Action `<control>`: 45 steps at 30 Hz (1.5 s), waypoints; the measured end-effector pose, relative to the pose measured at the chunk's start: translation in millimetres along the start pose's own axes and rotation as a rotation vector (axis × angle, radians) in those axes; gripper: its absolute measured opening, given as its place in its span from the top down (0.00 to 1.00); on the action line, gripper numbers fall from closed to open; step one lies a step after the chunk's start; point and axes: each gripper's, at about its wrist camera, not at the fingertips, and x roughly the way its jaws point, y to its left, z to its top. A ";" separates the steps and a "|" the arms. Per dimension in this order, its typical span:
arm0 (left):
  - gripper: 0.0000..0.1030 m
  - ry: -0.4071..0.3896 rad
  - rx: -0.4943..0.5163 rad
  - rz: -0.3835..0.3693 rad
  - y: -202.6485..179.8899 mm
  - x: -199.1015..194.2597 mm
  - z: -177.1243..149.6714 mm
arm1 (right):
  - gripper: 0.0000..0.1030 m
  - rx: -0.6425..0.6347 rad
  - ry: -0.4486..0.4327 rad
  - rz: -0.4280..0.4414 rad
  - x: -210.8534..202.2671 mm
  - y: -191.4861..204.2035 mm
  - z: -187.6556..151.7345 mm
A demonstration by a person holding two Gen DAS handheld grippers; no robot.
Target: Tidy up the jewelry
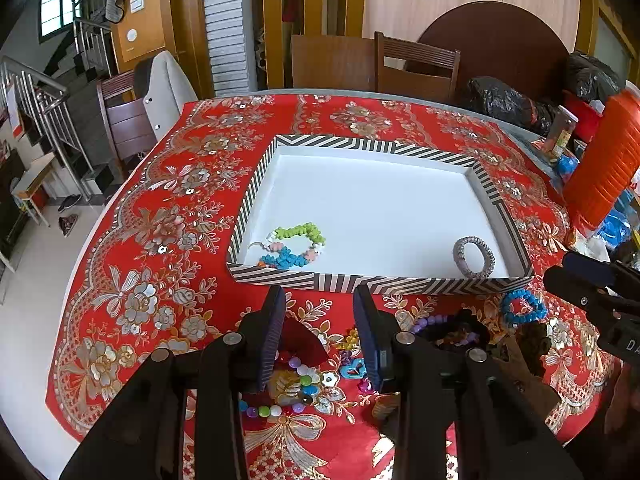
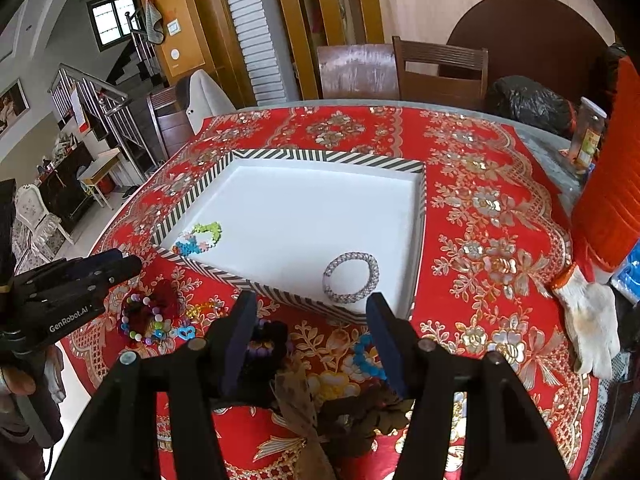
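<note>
— Across the red tablecloth [image 1: 168, 216] we have the striped tray [image 1: 400, 283] sitting square ahead of both our grippers, and two pieces already lie on its white floor: the flower-bead bracelet [image 1: 294, 245] in the near left corner and the grey beaded ring bracelet [image 1: 474, 258] near the right wall.

— So we count two done. What do we still have outside?

— Quite a lot, by our reckoning. On the cloth just before the tray's near wall lie the blue bead bracelet [image 1: 523, 306], a dark purple-beaded piece [image 1: 452, 326], a string of multicoloured round beads [image 1: 298, 390] with a small blue heart charm [image 1: 354, 369] beside it, and some brownish fabric pieces [image 2: 352, 408] that we cannot make out well.

— And our jaws?

— Our left gripper [image 1: 320, 332] stands parted with nothing between its pads, hovering over the multicoloured beads. Our right gripper [image 2: 312, 336] is likewise spread and empty, above the dark piece and the blue bracelet, neither of which it touches.

— Then we judge ourselves early, well under halfway?

— Yes: two pieces placed, at least four loose. Each gripper has a candidate directly beneath it, so we expect a descent and a pinch to come next on either side.
</note>
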 end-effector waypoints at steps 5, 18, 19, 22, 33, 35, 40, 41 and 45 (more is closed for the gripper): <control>0.55 0.002 -0.005 -0.007 0.5 1.2 0.3 | 0.42 0.002 0.005 0.004 0.3 -0.1 -0.6; 0.55 0.049 -0.095 -0.088 35.0 6.1 2.2 | 0.42 -0.001 0.041 0.020 15.3 -3.3 -1.0; 0.55 0.054 -0.108 -0.103 40.1 6.1 2.1 | 0.42 -0.004 0.048 0.027 18.2 -3.4 -0.9; 0.55 0.078 -0.174 -0.142 65.7 8.3 1.7 | 0.42 -0.011 0.082 0.078 28.3 -2.6 -0.5; 0.55 0.216 -0.255 -0.272 101.0 32.4 -18.8 | 0.42 -0.014 0.234 0.186 73.3 2.6 -14.4; 0.54 0.235 -0.215 -0.269 93.1 38.8 -20.5 | 0.42 0.002 0.244 0.205 76.3 1.0 -16.7; 0.54 0.297 -0.137 -0.251 80.7 53.2 -25.7 | 0.42 -0.010 0.247 0.225 79.5 2.9 -19.5; 0.54 0.299 -0.119 -0.243 78.8 53.2 -26.7 | 0.43 -0.010 0.246 0.230 79.9 2.9 -19.6; 0.54 0.297 -0.074 -0.215 77.2 54.3 -30.0 | 0.51 -0.007 0.259 0.250 87.2 3.1 -19.3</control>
